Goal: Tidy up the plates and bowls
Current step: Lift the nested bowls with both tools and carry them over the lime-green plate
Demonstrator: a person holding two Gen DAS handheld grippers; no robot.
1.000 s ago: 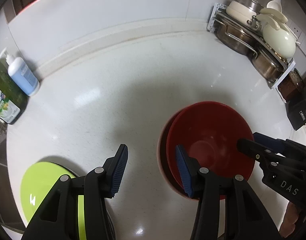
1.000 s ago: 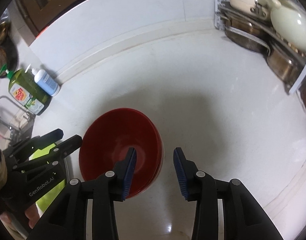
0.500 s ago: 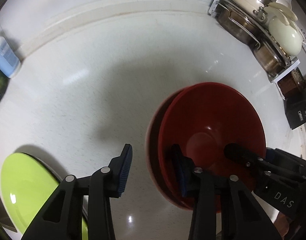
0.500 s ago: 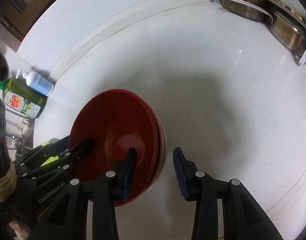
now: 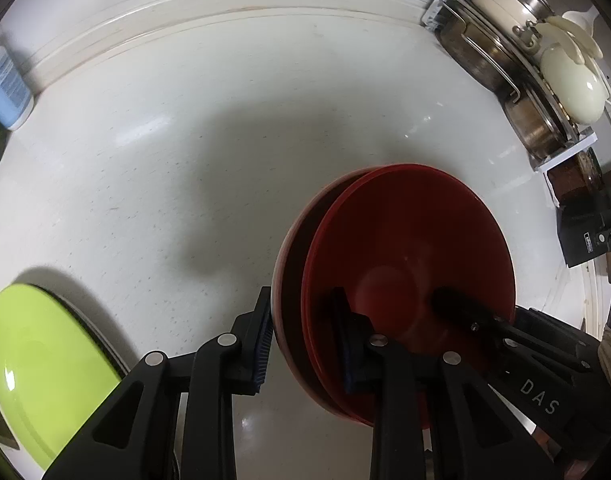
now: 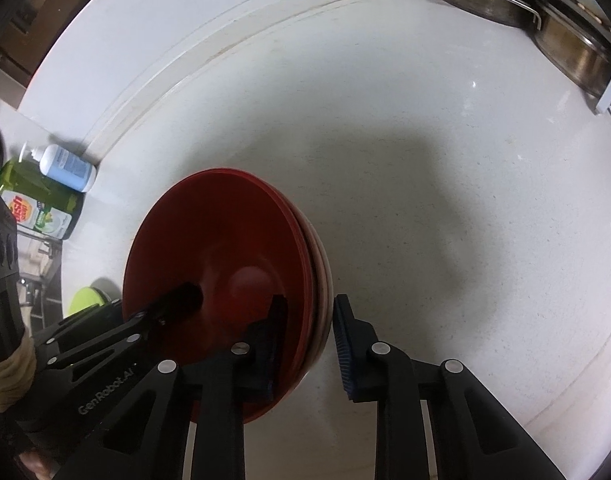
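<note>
A stack of red bowls [image 5: 405,240] sits on the white counter and also shows in the right wrist view [image 6: 225,248]. My left gripper [image 5: 305,336] is open, its jaws straddling the stack's left rim, one finger inside the top bowl. My right gripper [image 6: 311,344] is open and straddles the right rim the same way. Each gripper's inner finger shows in the other's view. A lime green plate [image 5: 41,364] lies at the lower left on a dark plate, and shows small in the right wrist view [image 6: 85,300].
A rack of steel pots and cream lids [image 5: 537,76] stands at the back right corner. A blue-white pump bottle [image 6: 65,166] and a green dish soap bottle [image 6: 33,204] stand at the far left by the sink. A dark box [image 5: 581,236] sits at the right.
Both grippers have moved down and in over the red bowl stack. Their jaws now straddle opposite rims and have narrowed somewhat. The bowls have stayed put.
</note>
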